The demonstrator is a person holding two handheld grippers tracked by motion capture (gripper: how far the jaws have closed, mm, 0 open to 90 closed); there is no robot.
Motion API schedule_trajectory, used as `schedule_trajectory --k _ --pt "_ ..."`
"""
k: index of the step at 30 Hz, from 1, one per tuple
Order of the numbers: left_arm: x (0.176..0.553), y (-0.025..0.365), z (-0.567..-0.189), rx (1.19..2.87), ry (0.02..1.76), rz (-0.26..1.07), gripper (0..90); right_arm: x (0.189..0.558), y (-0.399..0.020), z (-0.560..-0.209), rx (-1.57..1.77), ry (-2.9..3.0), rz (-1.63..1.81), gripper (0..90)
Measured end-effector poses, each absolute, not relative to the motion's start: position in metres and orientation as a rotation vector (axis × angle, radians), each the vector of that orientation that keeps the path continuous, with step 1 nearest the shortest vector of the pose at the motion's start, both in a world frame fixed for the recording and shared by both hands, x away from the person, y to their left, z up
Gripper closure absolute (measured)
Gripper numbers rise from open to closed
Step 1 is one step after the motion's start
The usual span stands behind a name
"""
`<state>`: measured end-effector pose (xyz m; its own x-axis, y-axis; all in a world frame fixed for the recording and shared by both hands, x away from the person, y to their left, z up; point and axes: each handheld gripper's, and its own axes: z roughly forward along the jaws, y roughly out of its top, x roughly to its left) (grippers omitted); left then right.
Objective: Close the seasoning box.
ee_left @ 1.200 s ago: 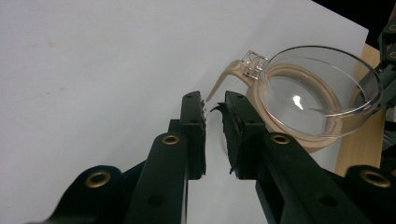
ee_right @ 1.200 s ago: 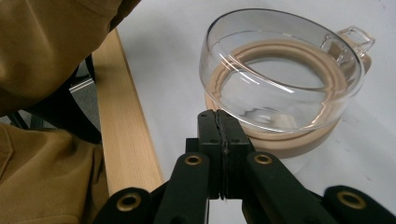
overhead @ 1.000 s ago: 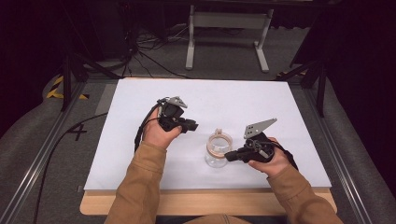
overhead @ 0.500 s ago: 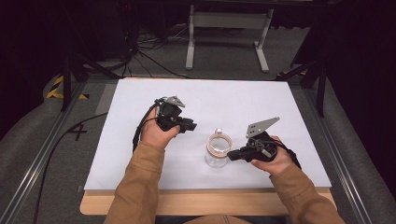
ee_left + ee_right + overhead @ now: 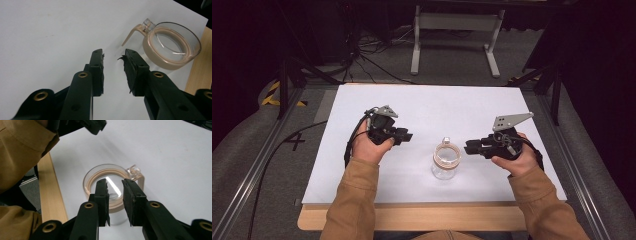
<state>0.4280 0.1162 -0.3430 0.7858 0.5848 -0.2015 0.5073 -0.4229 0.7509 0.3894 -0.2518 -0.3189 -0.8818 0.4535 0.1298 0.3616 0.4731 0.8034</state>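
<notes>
A white table [image 5: 422,107] spreads under both hands, its wooden near edge [image 5: 412,217] showing. The left gripper [image 5: 404,135] hovers left of centre, jaws parted with nothing between them. The right gripper [image 5: 468,146] sits right of centre, jaws parted and empty, tips just beside the jar. The clear glass jar [image 5: 446,161] with a tan rim stands between them, nearer the near edge, its small clasp [image 5: 147,24] on the far side.

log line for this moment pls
left gripper: open, empty | right gripper: open, beside jar | clear glass jar with beige lid: upright on white table
</notes>
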Motion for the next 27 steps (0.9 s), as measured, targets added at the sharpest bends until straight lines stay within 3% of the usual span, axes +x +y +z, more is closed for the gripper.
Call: schedule_trajectory --k 12,27 --pt "0.426 0.142 -0.356 2.081 0.892 0.143 64.2 0.421 -0.287 -0.321 0.853 2.483 1.312 63.3" --pt "0.447 0.153 -0.389 2.099 0.990 0.166 60.2 0.460 -0.332 -0.372 1.036 2.432 1.157 51.0"
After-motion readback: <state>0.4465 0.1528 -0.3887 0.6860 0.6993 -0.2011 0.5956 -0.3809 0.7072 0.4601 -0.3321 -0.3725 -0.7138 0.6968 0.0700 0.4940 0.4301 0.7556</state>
